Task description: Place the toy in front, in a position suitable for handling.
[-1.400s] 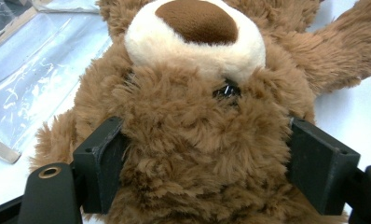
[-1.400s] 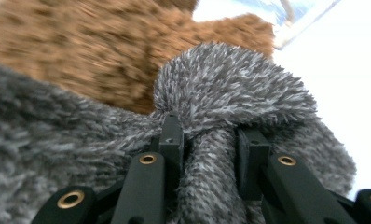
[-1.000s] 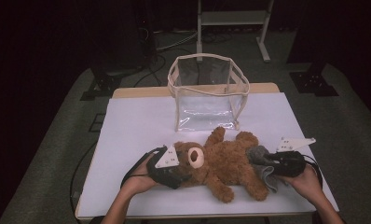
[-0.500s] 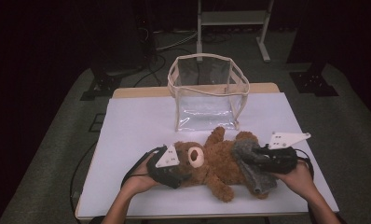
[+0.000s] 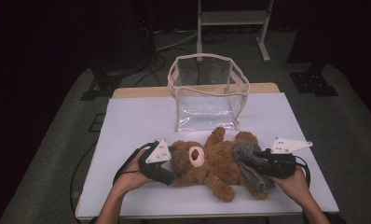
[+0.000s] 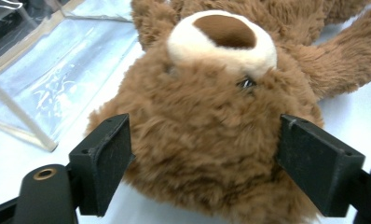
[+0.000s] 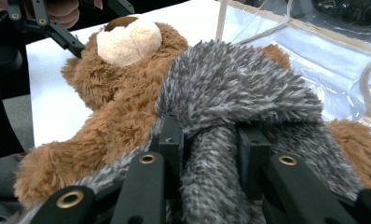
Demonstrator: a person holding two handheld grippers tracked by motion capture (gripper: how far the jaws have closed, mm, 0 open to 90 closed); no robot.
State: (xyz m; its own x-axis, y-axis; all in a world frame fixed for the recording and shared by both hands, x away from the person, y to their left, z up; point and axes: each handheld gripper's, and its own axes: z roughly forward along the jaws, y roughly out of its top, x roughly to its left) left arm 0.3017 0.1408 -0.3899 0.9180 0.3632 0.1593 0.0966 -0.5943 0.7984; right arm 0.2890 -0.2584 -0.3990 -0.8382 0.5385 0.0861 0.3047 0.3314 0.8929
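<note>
Right gripper (image 7: 207, 154): nearest the person at the right of the high view, where it shows at (image 5: 260, 164); its jaws are pressed together on a fold of the grey scarf, which bulges up between and over them in the right gripper view.
Right hand (image 5: 295, 179): wrapped around the rear of that gripper, by the near edge of the table.
Grey scarf (image 7: 235, 88): pinched at the right gripper's tips and draped forward from them across the bear's body.
Left gripper (image 6: 204, 163): at the left of the high view, seen at (image 5: 167, 168); its jaws stand one to each side of the bear's head and their pads press into the fur, after closing in a little further on it.
Left hand (image 5: 130, 175): behind the left gripper, forearm coming in from the bottom edge.
Teddy bear (image 5: 216, 161): lying on its back between the two grippers, head inside the left jaws, snout up, lower body under the scarf at the right gripper.
Table (image 5: 137, 116): white top under both grippers and the bear.
Clear bag (image 5: 207, 93): beyond the bear from both grippers, upright and open at the top, just past the bear's raised arm.
</note>
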